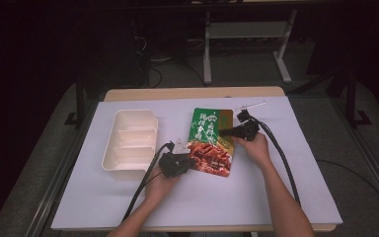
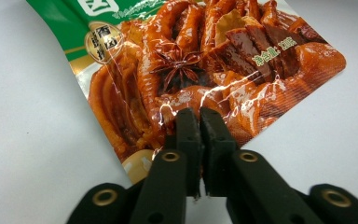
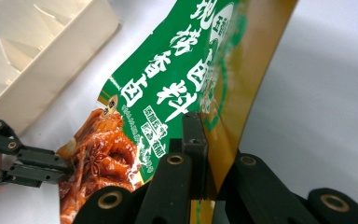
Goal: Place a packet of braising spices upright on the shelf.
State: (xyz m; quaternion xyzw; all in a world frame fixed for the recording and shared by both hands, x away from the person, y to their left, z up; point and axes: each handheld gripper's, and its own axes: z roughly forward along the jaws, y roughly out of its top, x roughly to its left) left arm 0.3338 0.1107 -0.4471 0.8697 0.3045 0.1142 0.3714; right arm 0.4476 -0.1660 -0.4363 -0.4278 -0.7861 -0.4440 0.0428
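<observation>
Dim, vignetted surroundings around a brightly lit table (image 1: 276, 197); glare streaks on the glossy pouch (image 2: 223, 70); slightly soft focus.

On the food pouch (image 3: 168, 93) clamped in my jaws I read large white Chinese characters on green, "卤料" among them; a small round gold seal (image 2: 103, 41) bears "酒卤"; the remaining print is too small.
</observation>
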